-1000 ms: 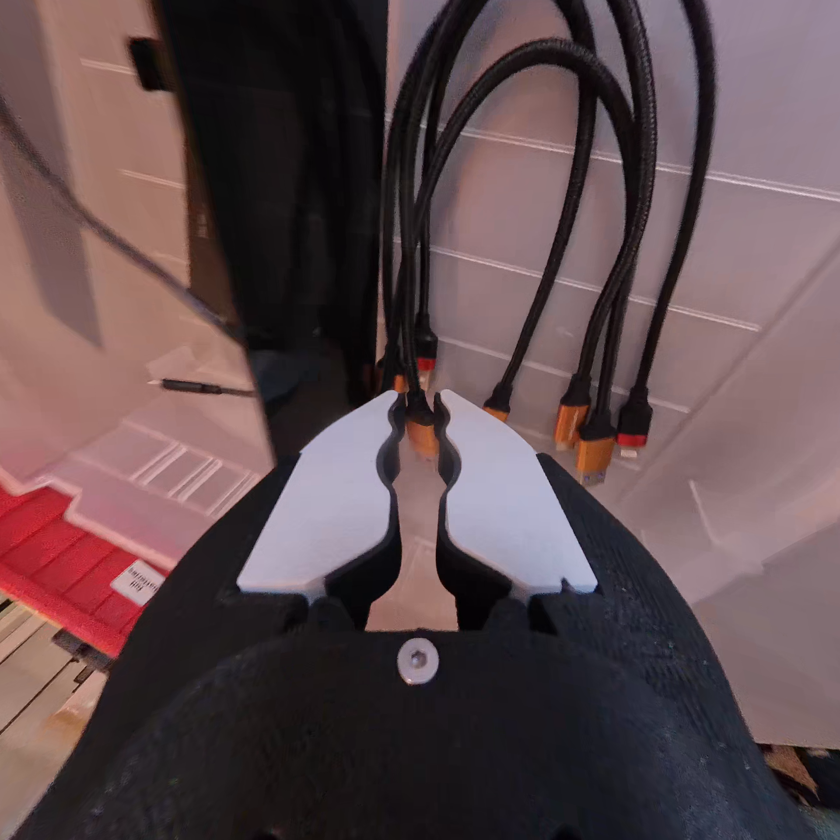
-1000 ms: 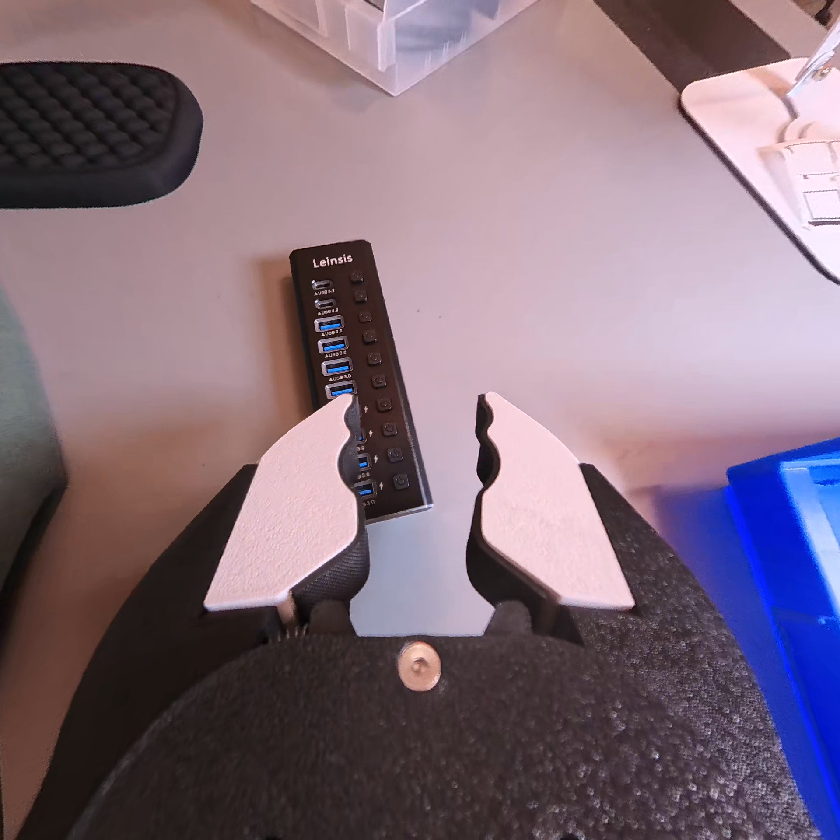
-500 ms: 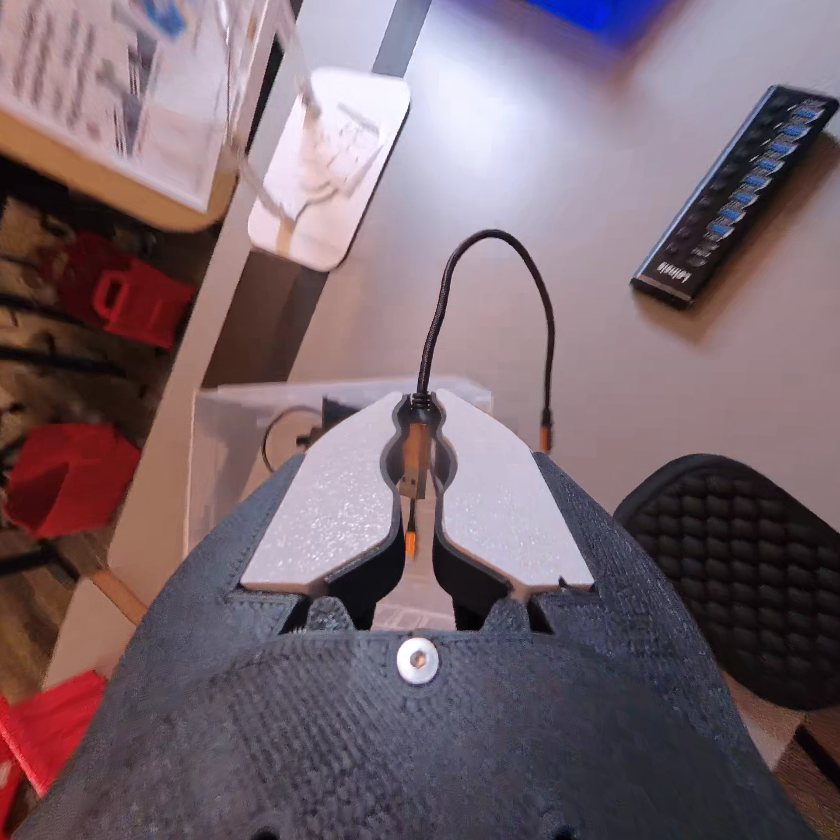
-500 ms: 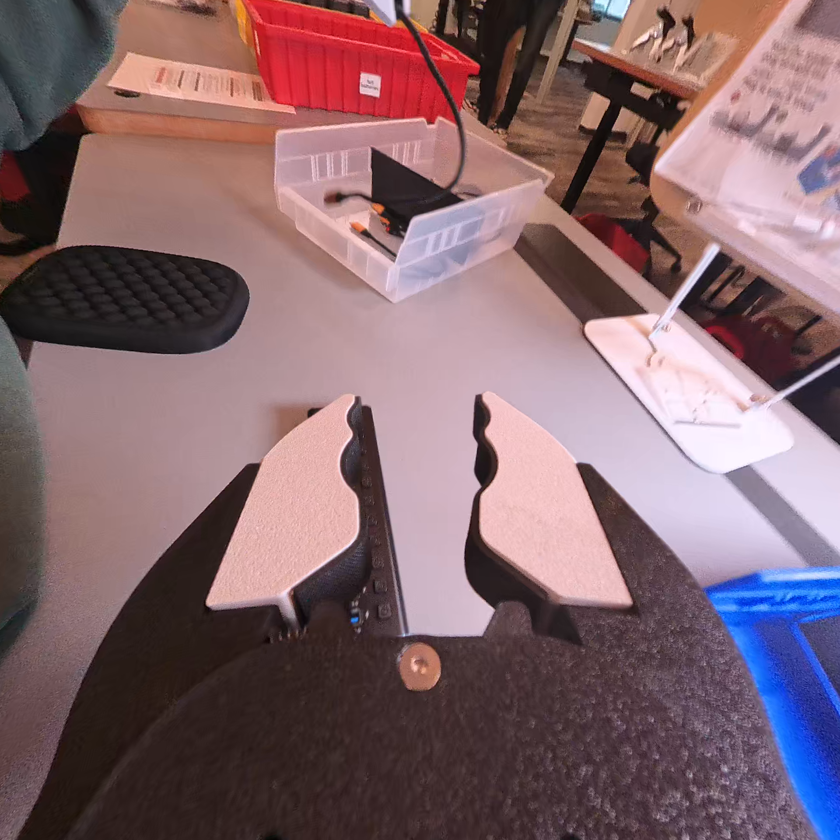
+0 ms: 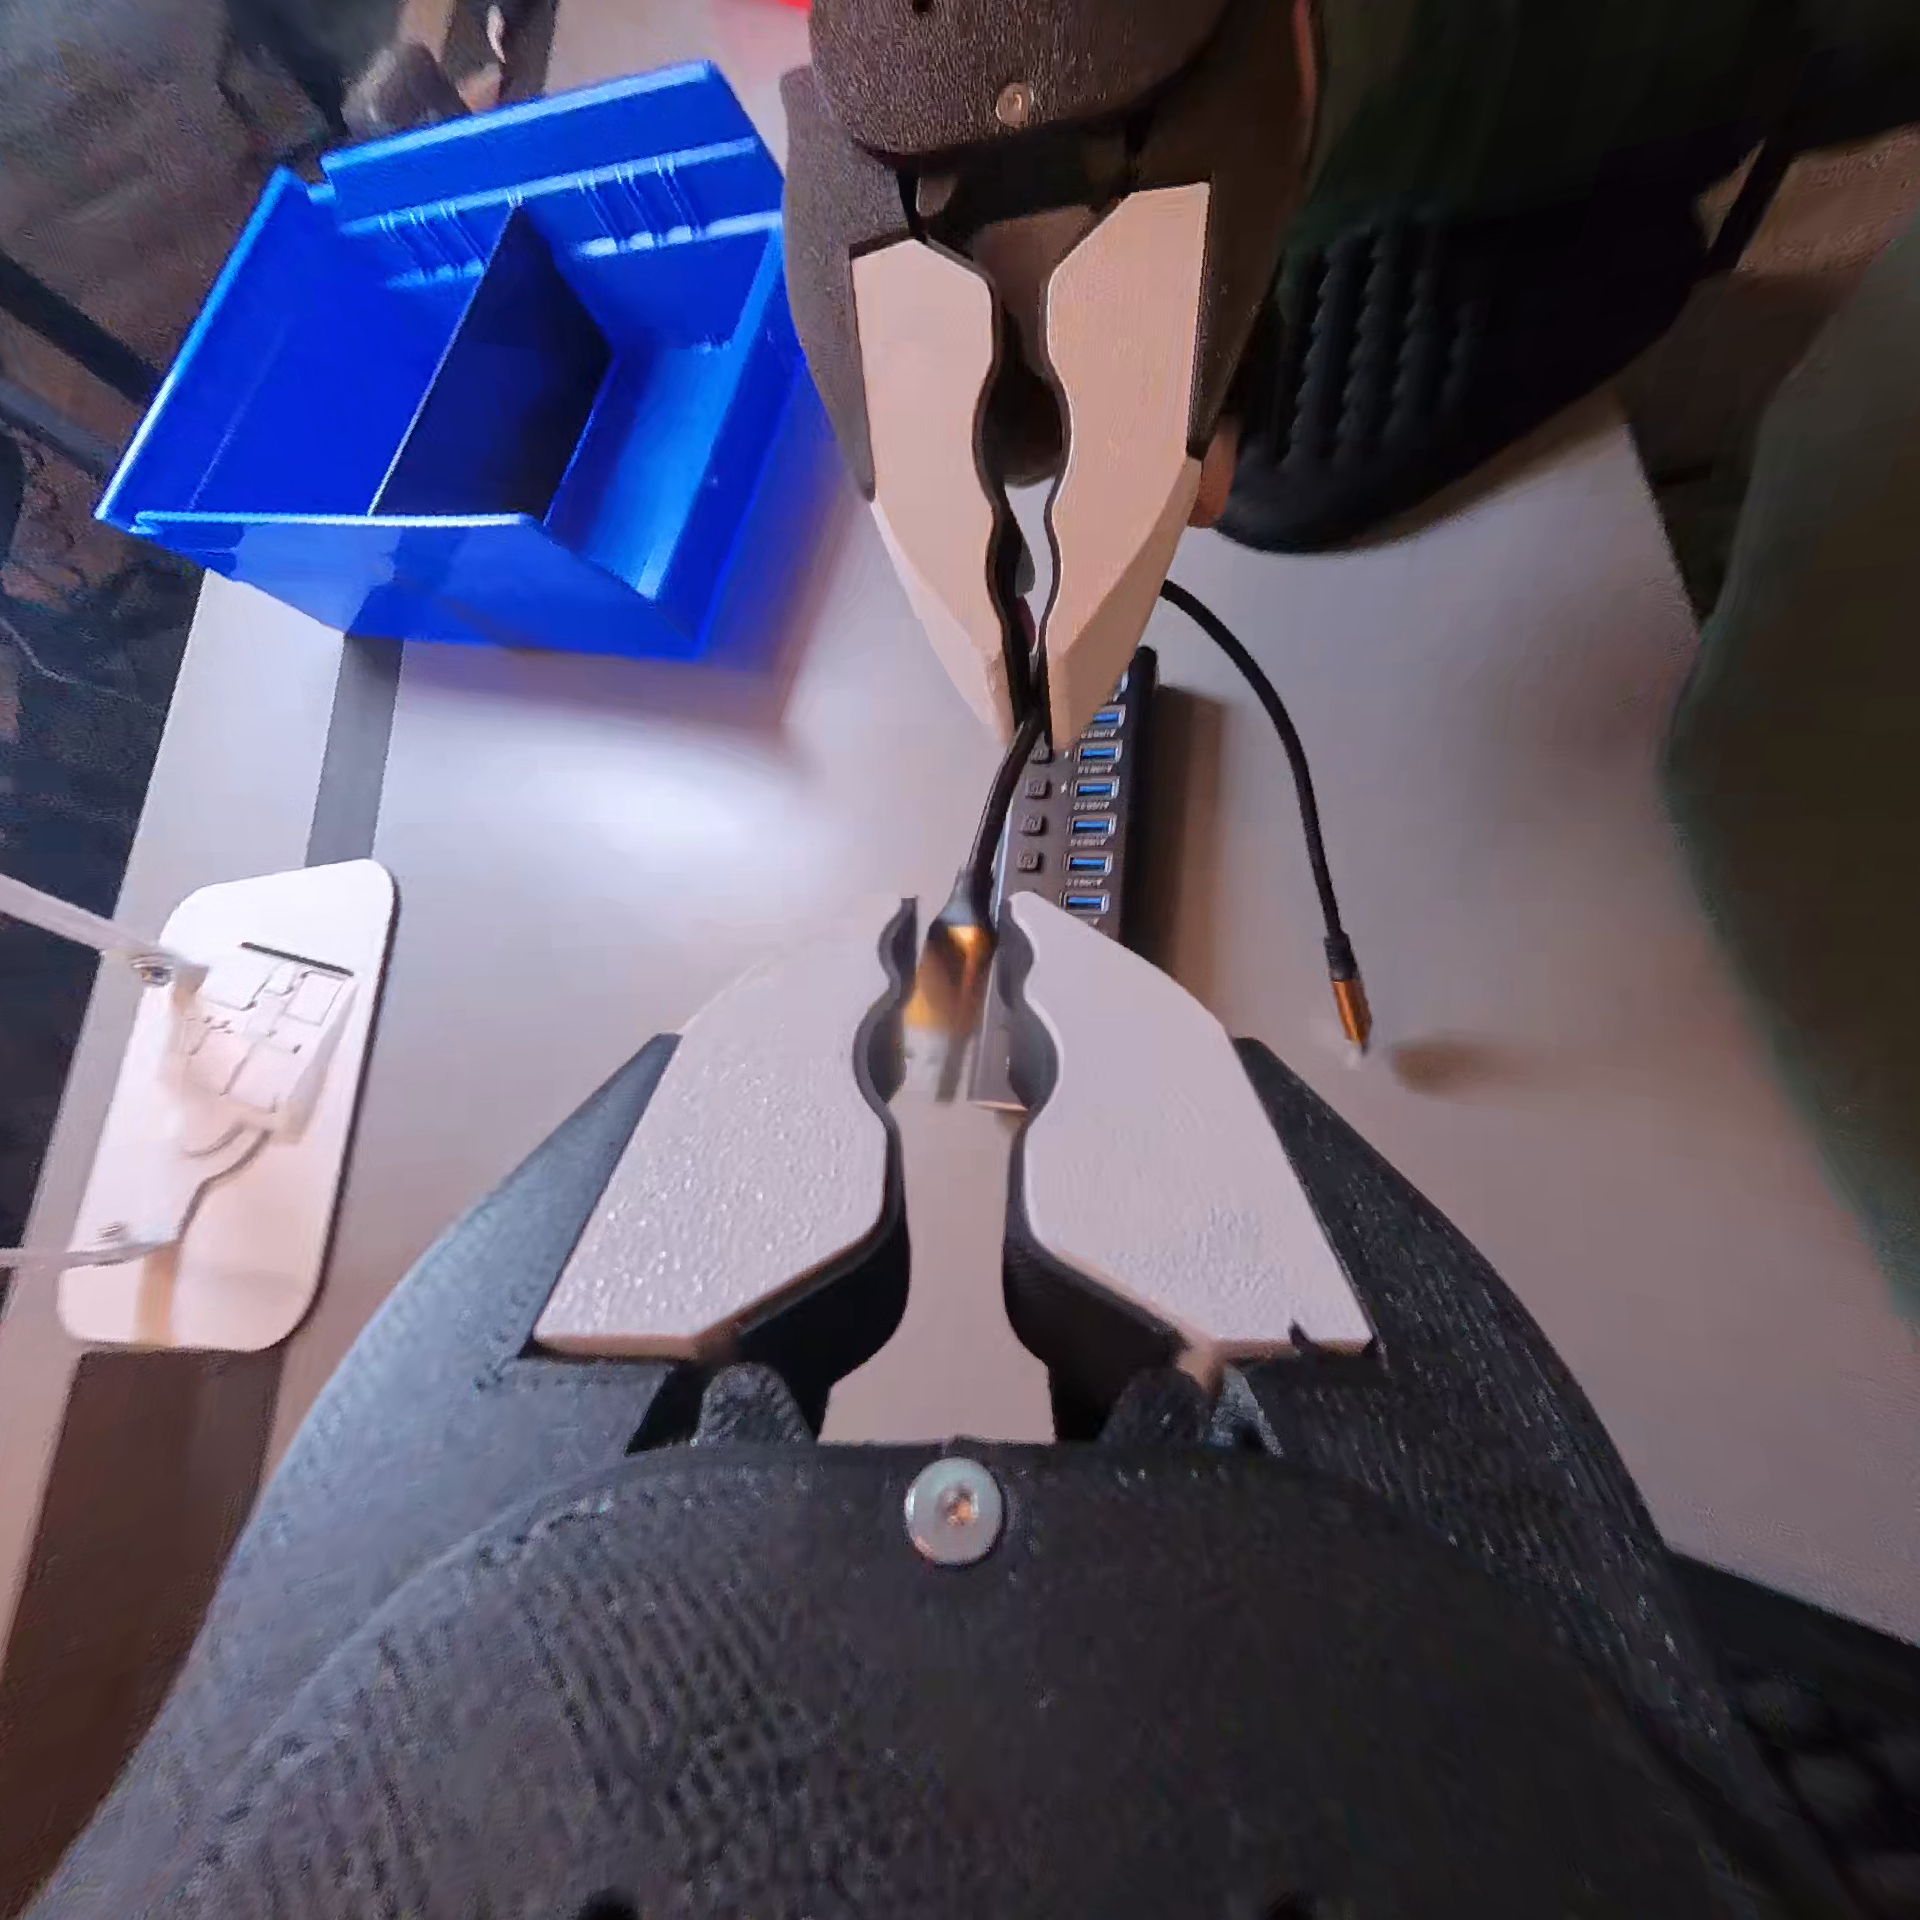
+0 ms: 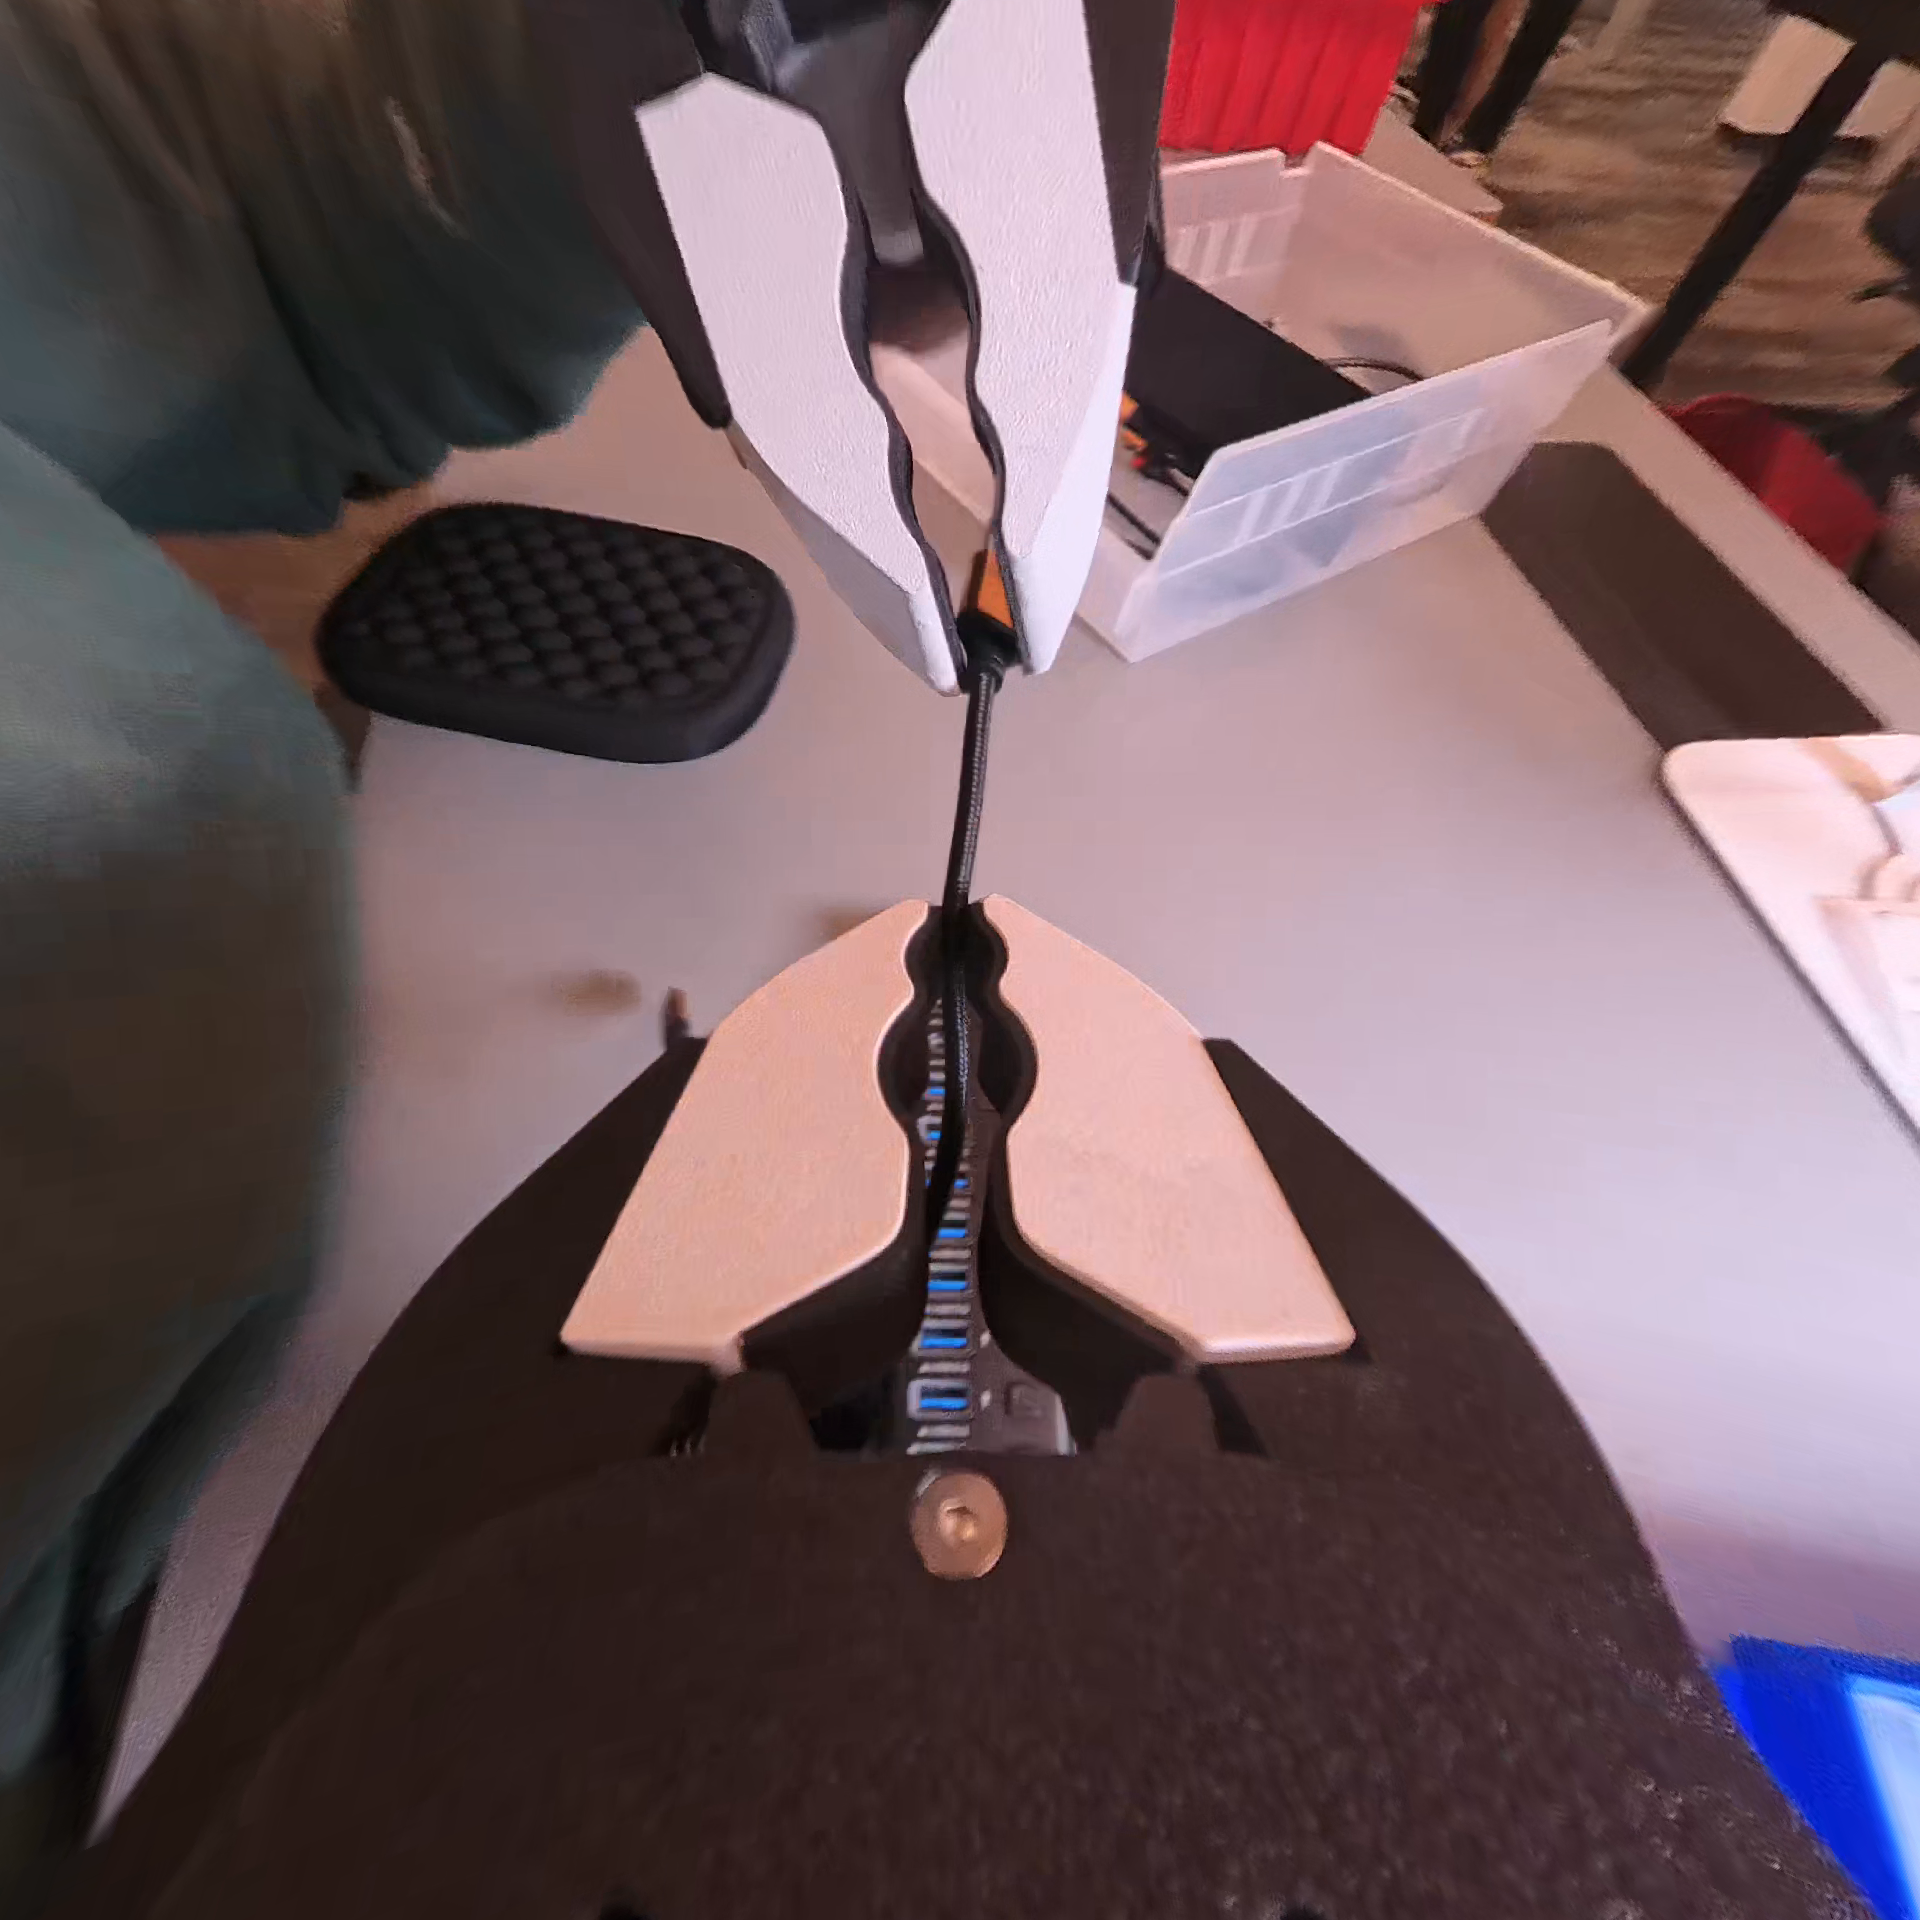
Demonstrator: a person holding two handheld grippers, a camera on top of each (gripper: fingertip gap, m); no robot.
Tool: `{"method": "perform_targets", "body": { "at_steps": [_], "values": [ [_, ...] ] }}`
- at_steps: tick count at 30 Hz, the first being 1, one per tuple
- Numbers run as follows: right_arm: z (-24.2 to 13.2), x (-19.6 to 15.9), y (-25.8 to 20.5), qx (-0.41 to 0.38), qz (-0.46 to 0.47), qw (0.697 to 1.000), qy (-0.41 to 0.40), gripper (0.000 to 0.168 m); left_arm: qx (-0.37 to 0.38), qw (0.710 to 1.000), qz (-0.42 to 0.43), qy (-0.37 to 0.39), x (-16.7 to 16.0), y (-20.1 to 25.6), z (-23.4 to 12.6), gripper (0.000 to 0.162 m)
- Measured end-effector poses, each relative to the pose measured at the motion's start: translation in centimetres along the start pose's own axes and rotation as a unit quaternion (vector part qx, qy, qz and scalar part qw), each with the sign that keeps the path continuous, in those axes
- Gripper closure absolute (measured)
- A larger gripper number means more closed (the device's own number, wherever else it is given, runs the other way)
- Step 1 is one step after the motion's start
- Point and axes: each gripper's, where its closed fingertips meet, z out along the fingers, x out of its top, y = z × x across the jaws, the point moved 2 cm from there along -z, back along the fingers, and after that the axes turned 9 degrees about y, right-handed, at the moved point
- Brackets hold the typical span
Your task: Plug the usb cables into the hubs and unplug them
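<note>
My left gripper (image 5: 961, 961) pinches the cable's orange plug (image 5: 948, 971), and my right gripper (image 5: 1023, 717), at twelve o'clock, is closed on the cable (image 6: 961, 810) over the hub (image 5: 1091, 821). Next I judge a regrip, plug toward a port. The table (image 5: 644, 831) is open; blue bin (image 5: 468, 374) sits at ten.

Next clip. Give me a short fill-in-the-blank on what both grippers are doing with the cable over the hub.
1. The left gripper is shut on the ___ plug of the black cable.
2. The right gripper is shut on that same ___.
3. On the table below them, the hub shows a row of ___ ports.

Missing words: orange; cable; blue
</note>
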Motion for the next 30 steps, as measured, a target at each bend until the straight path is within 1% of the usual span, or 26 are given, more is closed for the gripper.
{"method": "perform_targets", "body": {
  "at_steps": [3, 5, 7, 9, 11, 13, 15, 16, 21, 28, 30],
  "values": [
    [-1.7, -1.1, 0.1, 0.008, -0.001, 0.999, 0.042, 0.165, -0.004, 0.998, -0.044, 0.045, -1.9, 0.6, 0.2, 0.123],
    [-2.6, -1.6, -0.1, 0.015, 0.001, 0.997, 0.077, 0.164, -0.019, 0.993, -0.090, 0.075, -3.3, 1.4, 0.7, 0.114],
    [-3.1, -2.2, 0.0, 0.021, 0.012, 0.995, 0.097, 0.164, -0.038, 0.985, -0.125, 0.109, -4.0, 2.3, 1.5, 0.116],
    [-3.2, -2.6, 0.1, 0.033, 0.022, 0.993, 0.109, 0.164, -0.039, 0.976, -0.148, 0.155, -3.8, 2.6, 2.1, 0.119],
    [-3.0, -2.8, 0.2, 0.037, 0.013, 0.993, 0.114, 0.164, -0.040, 0.960, -0.181, 0.209, -2.6, 2.5, 2.4, 0.122],
    [-2.6, -3.0, 0.0, 0.046, 0.006, 0.991, 0.123, 0.164, -0.043, 0.944, -0.205, 0.253, -1.0, 2.5, 2.4, 0.129],
    [-2.3, -3.2, -0.3, 0.054, 0.000, 0.991, 0.125, 0.164, -0.027, 0.940, -0.198, 0.275, 0.0, 2.3, 2.2, 0.141],
    [-2.1, -3.4, -0.4, 0.054, -0.007, 0.991, 0.120, 0.164, -0.027, 0.941, -0.190, 0.279, 0.4, 2.5, 2.2, 0.146],
    [-1.4, -4.4, -0.4, 0.051, -0.014, 0.994, 0.099, 0.164, 0.003, 0.960, -0.139, 0.243, 0.2, 2.9, 2.4, 0.147],
    [-0.6, -4.8, -0.6, 0.038, -0.019, 0.996, 0.072, 0.163, 0.018, 0.969, -0.116, 0.216, -0.3, 3.2, 2.7, 0.147],
    [-0.4, -4.1, -1.1, 0.042, -0.022, 0.996, 0.078, 0.153, 0.019, 0.971, -0.108, 0.210, -0.5, 3.3, 3.0, 0.147]
  ]
}}
